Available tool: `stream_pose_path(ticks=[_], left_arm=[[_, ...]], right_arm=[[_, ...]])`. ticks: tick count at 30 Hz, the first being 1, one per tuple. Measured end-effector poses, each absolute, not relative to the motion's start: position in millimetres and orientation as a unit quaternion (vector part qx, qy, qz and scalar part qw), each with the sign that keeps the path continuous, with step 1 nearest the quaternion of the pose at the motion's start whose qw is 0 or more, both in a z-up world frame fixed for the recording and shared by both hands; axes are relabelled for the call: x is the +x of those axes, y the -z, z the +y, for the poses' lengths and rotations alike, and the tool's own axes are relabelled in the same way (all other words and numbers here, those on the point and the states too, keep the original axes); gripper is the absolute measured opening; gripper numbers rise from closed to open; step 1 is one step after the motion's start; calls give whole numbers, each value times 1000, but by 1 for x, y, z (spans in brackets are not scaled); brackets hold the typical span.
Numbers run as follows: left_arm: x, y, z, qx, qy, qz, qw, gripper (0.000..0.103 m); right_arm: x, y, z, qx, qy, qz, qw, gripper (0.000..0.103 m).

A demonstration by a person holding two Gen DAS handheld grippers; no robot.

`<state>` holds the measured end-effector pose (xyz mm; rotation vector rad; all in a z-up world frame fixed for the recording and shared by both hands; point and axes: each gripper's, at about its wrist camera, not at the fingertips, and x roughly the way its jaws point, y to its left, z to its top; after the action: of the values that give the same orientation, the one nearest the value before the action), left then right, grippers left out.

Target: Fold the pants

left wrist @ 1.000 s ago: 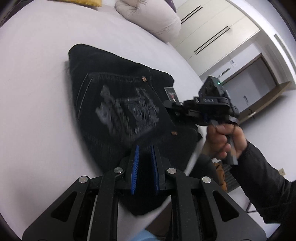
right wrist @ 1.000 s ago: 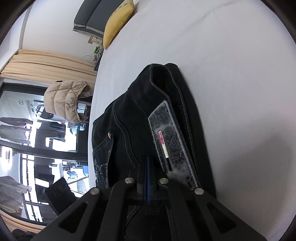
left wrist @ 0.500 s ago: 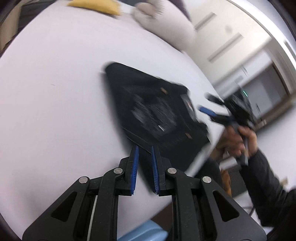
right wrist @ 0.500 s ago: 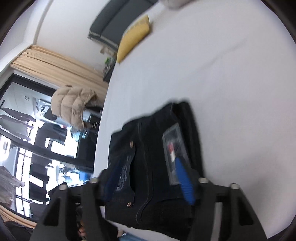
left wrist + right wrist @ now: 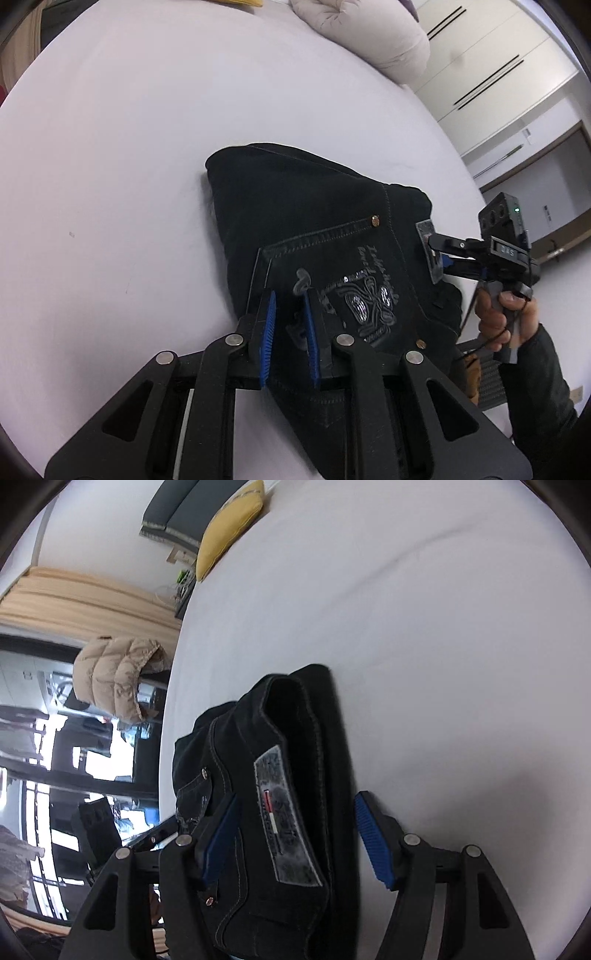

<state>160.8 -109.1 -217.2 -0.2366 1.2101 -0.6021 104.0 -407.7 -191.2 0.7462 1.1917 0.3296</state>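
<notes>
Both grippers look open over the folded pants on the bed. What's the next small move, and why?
Probably lift both straight up and away. The pants lie in a compact folded stack on the white bed. The left gripper and right gripper both stand open, gripping nothing, so the fold looks finished. Any sideways drag could disturb it.

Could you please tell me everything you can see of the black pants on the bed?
The folded black denim pants lie in a compact stack on the pale bed sheet, near its edge. Visible parts: a back pocket with silver embroidery, copper rivets, pale stitching and a grey waistband patch. The open left tool hovers at the pocket; the open right tool straddles the waistband end.
</notes>
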Motion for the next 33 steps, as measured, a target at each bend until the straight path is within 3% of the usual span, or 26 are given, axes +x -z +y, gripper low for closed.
stream_pose_path(ticks=[1,2,3,5,13,16,18,21,30,33], left_arm=[[161,215,-110,-105,280,559,774,24],[160,212,-110,-105,284,558,773,36],[158,208,-112,-106,290,554,773,61],[151,201,-117,-94,293,544,780,77],[155,212,-132,-59,271,565,777,76],[158,219,-135,-49,261,576,773,76],[160,224,-137,-44,256,582,770,66],[164,233,-136,-58,251,592,764,56],[167,220,-140,-48,266,580,768,20],[170,213,-133,-65,273,577,767,17]], right_arm=[[106,192,-405,337,-154,549,749,67],[106,192,-403,334,-155,552,749,67],[107,192,-402,334,-155,552,748,67],[107,193,-402,341,-157,549,746,67],[105,190,-391,326,-162,555,748,67],[108,190,-388,313,-160,561,749,64],[107,192,-387,300,-150,568,752,48],[104,193,-390,298,-139,571,752,37],[102,174,-369,221,-106,572,783,24],[97,163,-359,191,-92,565,797,21]])
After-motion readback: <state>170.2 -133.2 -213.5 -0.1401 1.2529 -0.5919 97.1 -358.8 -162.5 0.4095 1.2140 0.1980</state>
